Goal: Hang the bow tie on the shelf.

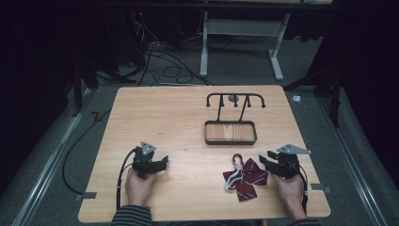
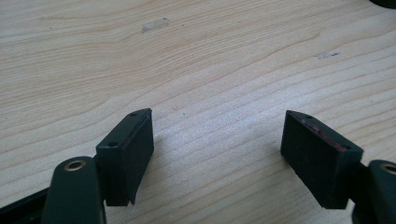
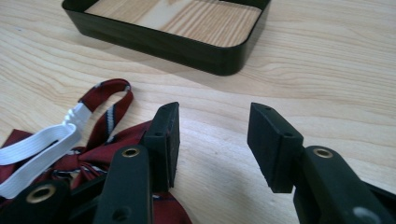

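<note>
Near the table's [image 1: 188,117] front-left corner, the left gripper [image 1: 164,162] rests low over bare wood in the person's left hand [image 1: 136,186], well apart from everything else. In the left gripper view its jaws stand wide apart and released, with nothing but wood grain between them [image 2: 217,140]; a reddish smear shows along the top edge of one pad [image 2: 322,135].

Toward the middle of the table, nearer the far edge, stands a black rack [image 1: 233,115]: a shallow tray with a wooden floor [image 3: 187,42] and, behind it, posts carrying a bar of hooks.

Close to the front edge, right of centre, lies the bow tie [image 1: 244,178], dark red with thin light stripes, with a white elastic strap [image 3: 37,151] and a red neck loop that lies toward the tray. No writing or label can be read on it.

Just right of the bow tie, the right gripper [image 1: 262,162] is held in the right hand [image 1: 289,188]. In the right gripper view its jaws are spread and released [image 3: 212,140], clasping nothing; one jaw sits at the edge of the red cloth, the other over bare wood.
</note>
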A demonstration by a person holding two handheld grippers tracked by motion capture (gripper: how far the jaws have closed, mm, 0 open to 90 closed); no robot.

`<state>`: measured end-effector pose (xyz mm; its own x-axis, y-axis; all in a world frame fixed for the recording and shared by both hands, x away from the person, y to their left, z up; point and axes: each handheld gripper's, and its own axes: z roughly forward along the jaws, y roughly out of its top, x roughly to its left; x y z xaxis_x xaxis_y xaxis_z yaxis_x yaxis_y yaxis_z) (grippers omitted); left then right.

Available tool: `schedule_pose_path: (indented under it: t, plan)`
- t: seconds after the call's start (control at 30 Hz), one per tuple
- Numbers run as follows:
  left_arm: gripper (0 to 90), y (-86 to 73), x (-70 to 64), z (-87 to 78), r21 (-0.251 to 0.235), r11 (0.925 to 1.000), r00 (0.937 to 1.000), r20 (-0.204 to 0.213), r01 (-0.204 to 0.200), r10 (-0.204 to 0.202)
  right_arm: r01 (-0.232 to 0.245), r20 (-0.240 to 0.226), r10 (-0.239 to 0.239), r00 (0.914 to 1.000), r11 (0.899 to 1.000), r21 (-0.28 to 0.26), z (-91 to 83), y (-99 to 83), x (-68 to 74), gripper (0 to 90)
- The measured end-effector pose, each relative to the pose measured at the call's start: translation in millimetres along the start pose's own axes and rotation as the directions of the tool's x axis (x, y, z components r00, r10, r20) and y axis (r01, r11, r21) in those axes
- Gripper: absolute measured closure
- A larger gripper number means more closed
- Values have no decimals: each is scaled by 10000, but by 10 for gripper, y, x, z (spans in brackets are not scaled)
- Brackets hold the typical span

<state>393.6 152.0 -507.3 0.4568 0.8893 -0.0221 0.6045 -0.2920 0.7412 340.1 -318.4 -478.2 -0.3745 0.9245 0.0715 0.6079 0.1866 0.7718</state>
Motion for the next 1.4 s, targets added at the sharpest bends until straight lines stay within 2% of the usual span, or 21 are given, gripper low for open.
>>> schedule_pose_path:
  t: [0.87, 1.1, 1.4]
  plan:
    - [261, 0, 2, -1, -2, 10000, 10000, 14, 3, -3, 699, -783, -706, 9944, 9975, -114, 57, 154, 270, 570]
    - [261, 0, 4, -2, 6, 10000, 10000, 27, 15, -15, 1048, -1024, -1044, 9892, 9945, -14, 124, 234, 387, 570]
    - [261, 0, 4, -2, 8, 10000, 10000, 24, 16, -16, 1638, -1328, -1597, 9782, 9863, 204, 268, 369, 525, 583]
